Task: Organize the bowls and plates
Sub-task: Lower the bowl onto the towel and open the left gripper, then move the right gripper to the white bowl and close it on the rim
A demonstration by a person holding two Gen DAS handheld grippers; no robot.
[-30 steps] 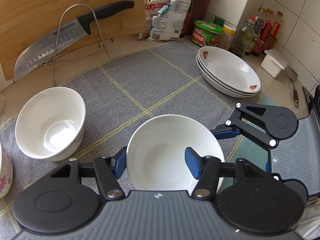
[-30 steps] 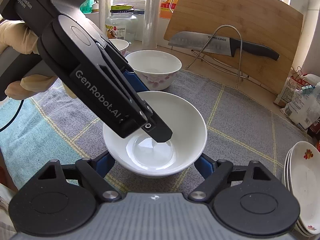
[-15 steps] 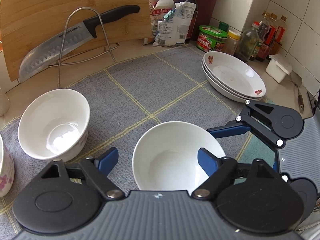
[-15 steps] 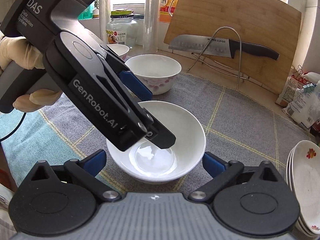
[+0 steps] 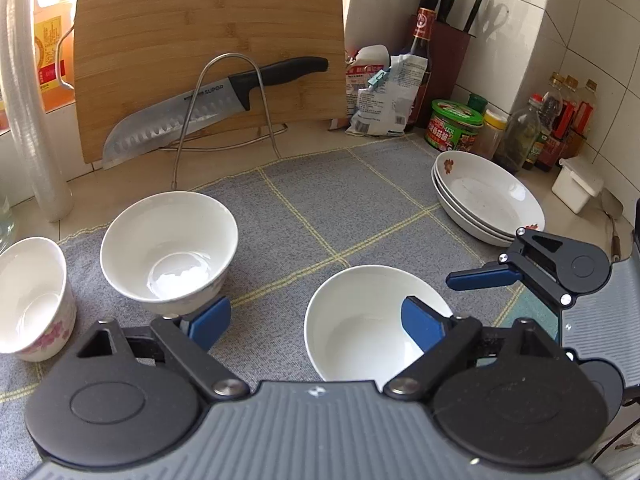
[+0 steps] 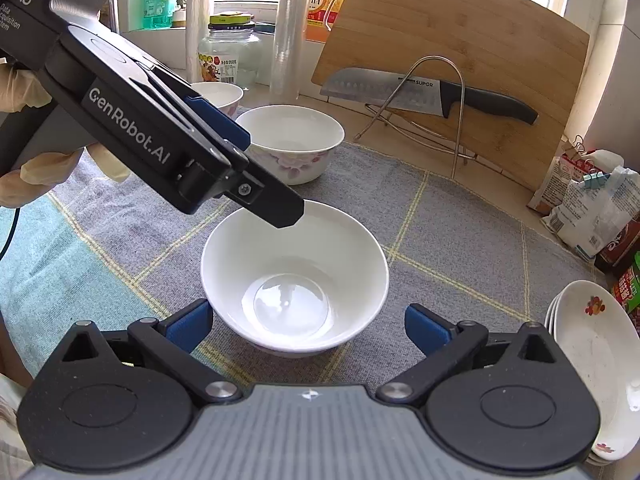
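both grippers, left gripper (image 5: 316,326) and right gripper (image 6: 306,326), have just spread wide and hold nothing, the plain bowl (image 6: 294,280) set down beside the stacked plates (image 5: 488,198), while two flowered bowls (image 6: 290,142) beyond it remain unstacked.

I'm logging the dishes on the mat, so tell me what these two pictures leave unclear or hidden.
- Stack of plates: right wrist view cuts it at the edge; the count is unsure.
- Small floral bowl: mostly hidden behind the left gripper there.
- Plain bowl: its near rim is hidden by the gripper body in the left wrist view.
- Bottle labels: too small.
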